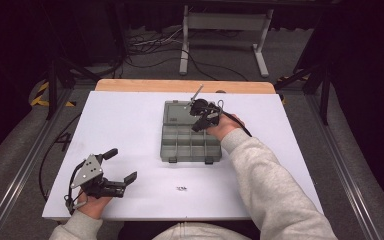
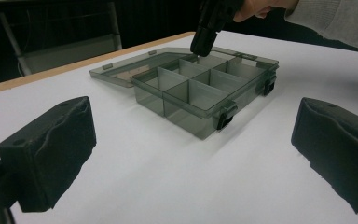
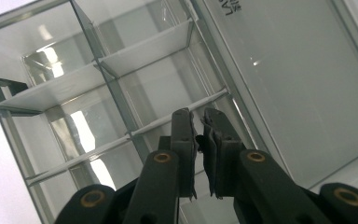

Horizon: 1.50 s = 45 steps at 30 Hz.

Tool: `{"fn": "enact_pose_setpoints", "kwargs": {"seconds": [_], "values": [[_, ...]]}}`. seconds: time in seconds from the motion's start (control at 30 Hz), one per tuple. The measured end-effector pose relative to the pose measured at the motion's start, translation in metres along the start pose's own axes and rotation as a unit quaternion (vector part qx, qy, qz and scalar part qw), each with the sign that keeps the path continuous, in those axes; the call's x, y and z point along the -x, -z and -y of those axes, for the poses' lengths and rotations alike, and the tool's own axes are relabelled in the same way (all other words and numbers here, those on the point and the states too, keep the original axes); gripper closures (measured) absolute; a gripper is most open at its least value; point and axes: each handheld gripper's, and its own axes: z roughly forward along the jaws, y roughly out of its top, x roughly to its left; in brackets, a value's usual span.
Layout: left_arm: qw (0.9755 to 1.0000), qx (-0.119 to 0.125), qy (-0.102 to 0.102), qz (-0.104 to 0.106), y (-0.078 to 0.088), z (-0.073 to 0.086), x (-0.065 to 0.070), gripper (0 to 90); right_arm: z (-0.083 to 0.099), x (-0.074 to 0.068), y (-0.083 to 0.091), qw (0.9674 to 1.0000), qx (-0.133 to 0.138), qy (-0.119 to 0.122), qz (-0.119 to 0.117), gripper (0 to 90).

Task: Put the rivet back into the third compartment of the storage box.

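closed right tool (image 3: pixel 199 122) above open compartment box (image 3: pixel 121 93), lid print "la" cut off; left tool (image 1: pixel 122 165) wide.

Left tongs (image 1: pixel 124 165) resting low, jaws spread wide, right tongs (image 1: pixel 196 127) pointing downward (jaws nearly together), arm outstretched

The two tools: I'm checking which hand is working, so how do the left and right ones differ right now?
The left tool has its jaws wide open; the right tool has its jaws shut with nothing visible between them. The left rests low on the white table, away from the compartment box; the right points down over the box's compartments. Both have black padded jaws.
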Motion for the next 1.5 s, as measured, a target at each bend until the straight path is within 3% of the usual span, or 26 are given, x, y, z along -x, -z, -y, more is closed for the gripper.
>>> {"fn": "enact_pose_setpoints", "kwargs": {"seconds": [0.9, 0.97, 1.17, 1.43, 1.5], "values": [[1.0, 0.0, 0.0, 0.0, 0.0, 0.0, 0.0, 0.5, 0.01, 0.001, -0.02, 0.9994, -0.027, -0.015, -0.015, 81.6], [1.0, 0.0, 0.0, 0.0, 0.0, 0.0, 0.0, 0.5, 0.01, 0.001, -0.019, 0.9994, -0.026, -0.015, -0.016, 79.1], [1.0, 0.0, 0.0, 0.0, 0.0, 0.0, 0.0, 0.5, 0.01, -0.001, -0.005, 0.9998, -0.006, -0.02, 0.002, 60.4], [1.0, -0.002, -0.001, 0.001, 0.0, 0.0, 0.0, 0.5, 0.007, -0.016, 0.017, 0.9997, 0.022, -0.009, 0.009, 44.9], [1.0, -0.001, -0.001, 0.0, 0.0, 0.0, 0.001, 0.5, 0.007, -0.026, 0.028, 0.9994, 0.034, -0.001, 0.011, 37.6]]}}
